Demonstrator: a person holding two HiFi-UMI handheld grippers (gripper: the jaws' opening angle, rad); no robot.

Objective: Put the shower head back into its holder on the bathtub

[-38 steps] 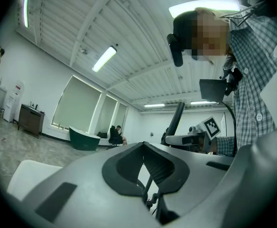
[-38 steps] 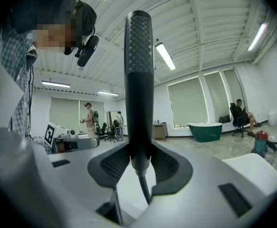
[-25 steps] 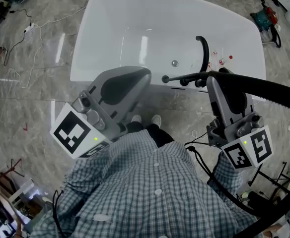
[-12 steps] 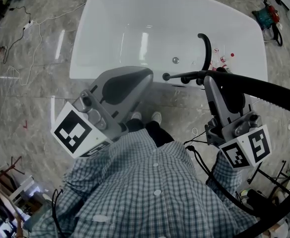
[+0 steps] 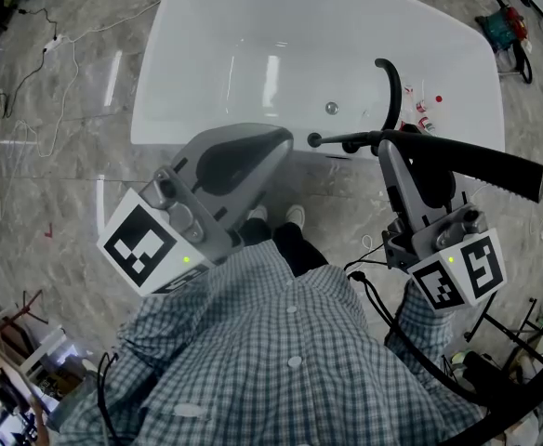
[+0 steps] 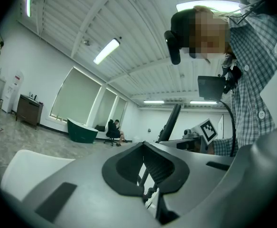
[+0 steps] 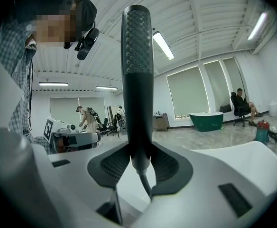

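The glossy white bathtub [image 5: 174, 35] curves wide at twelve o'clock of the person, with a small metal drain [image 5: 331, 108] in its basin and a black hooked faucet [image 5: 392, 86] on the rim at one o'clock. The shower head [image 5: 476, 161], a slim matt black bar with a dotted spray face, lies level over the near rim at two o'clock, clamped in the right gripper [image 5: 390, 149]. The smooth grey left gripper [image 5: 276, 142] hangs at eleven o'clock, jaws pressed together on nothing

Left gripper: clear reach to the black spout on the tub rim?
Probably yes. The left gripper is empty above the tub rim, with only open space between it and the spout; the shower head lies just beside that path.
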